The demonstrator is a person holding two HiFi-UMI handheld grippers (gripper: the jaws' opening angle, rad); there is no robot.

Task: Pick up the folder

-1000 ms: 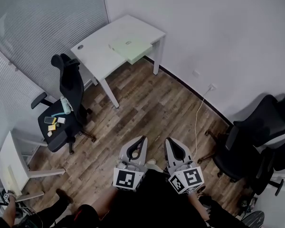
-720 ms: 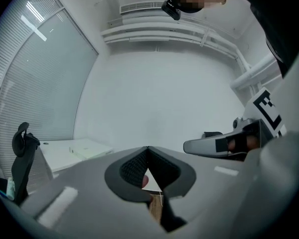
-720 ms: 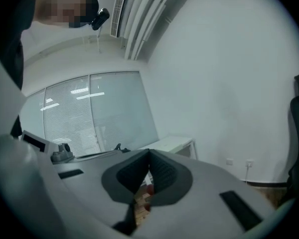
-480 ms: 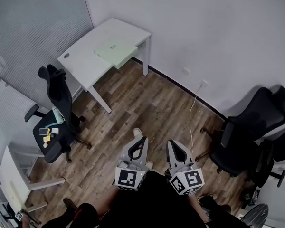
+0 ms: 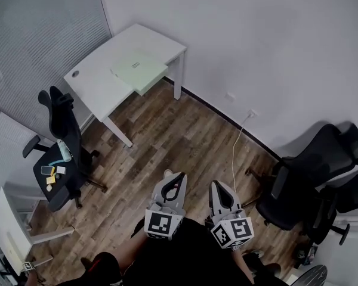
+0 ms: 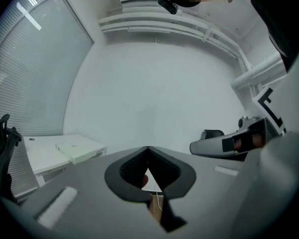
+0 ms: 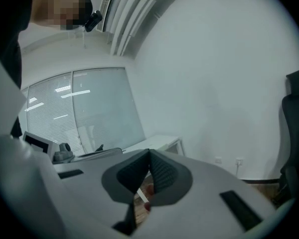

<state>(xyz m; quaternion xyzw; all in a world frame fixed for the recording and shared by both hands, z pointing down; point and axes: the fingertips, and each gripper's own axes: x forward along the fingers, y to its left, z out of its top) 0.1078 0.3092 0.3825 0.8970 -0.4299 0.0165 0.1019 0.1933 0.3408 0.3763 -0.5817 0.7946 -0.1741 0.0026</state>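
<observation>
A: Room was lit evenly from overhead. The white wall [image 5: 256, 40] was bright with no glare, and the office chairs [image 5: 310, 165] threw soft shadows on it.

B: Both gripper views were strongly fisheye with black corners. The left gripper [image 6: 148, 151] was blurred so close to the lens. Ceiling strips reflected in the glass partition [image 7: 89, 108].

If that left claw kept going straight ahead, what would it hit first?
Probably the white wall, right of the desk; nothing else stands before the left claw, though depth is unclear.
</observation>
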